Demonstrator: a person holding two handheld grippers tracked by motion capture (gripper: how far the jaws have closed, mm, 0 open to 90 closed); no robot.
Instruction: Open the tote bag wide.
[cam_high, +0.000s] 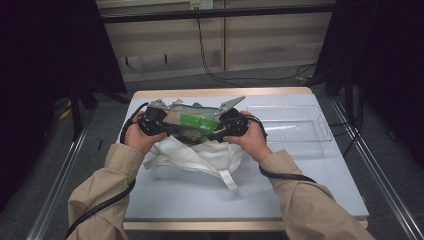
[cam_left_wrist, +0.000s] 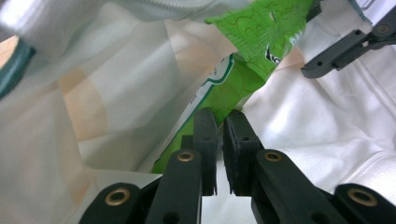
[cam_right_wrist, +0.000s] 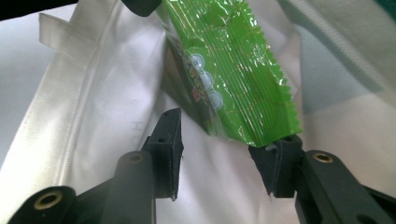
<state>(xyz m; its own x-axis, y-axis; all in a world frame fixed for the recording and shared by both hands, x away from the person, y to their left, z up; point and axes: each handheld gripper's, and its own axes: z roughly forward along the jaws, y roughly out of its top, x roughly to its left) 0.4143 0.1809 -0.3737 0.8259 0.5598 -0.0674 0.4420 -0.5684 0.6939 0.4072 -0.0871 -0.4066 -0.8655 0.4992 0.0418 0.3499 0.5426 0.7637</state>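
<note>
Snack packet: green crinkled packet sits at the mouth of a white cloth bag, between the two grippers, over the middle of the desk toward its far edge.
Left gripper: left gripper has its fingers nearly together, pinched on the lower edge of the packet where it meets the cloth.
Right gripper: right gripper has its fingers apart; the packet's serrated end hangs between them and touches the right-hand finger, while the other finger stands clear of it.
Cloth bag: rumpled, its strap trailing toward the near edge; pale fabric lies under both grippers.
Tray: clear plastic tray lies along the desk's right side, near the far right corner, just beside the person's right hand.
Left hand: left hand grips its tool at the bag's left side.
</note>
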